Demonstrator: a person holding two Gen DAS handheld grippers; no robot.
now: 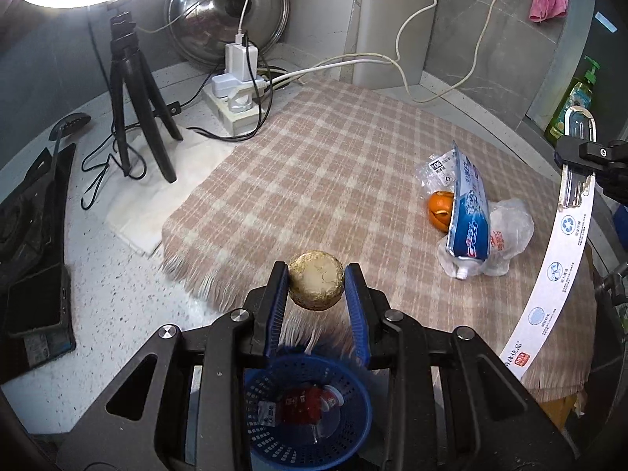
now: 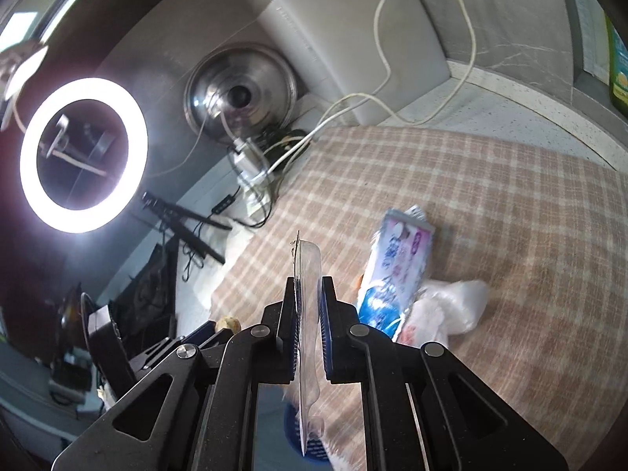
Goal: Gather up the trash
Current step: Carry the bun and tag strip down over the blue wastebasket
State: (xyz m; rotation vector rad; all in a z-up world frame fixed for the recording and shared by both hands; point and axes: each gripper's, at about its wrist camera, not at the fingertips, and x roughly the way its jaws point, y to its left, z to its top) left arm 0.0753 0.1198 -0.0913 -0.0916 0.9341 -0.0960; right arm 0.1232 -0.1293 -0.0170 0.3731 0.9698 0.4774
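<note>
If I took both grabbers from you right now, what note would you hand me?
Left gripper: shut on a round golden ball, above the blue basket.
Right gripper: shut on a long toothbrush package.
Done: a red wrapper lies in the basket.
Left: both held pieces, then the toothpaste tube, orange peel and plastic bags on the checked cloth.

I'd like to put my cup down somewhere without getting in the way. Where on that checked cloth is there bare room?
The middle and far part of the checked cloth lie bare, between the power strip and the toothpaste tube. It is crowded on the right, where tube, orange peel and plastic bag bunch together, and at the near edge above the blue basket.
</note>
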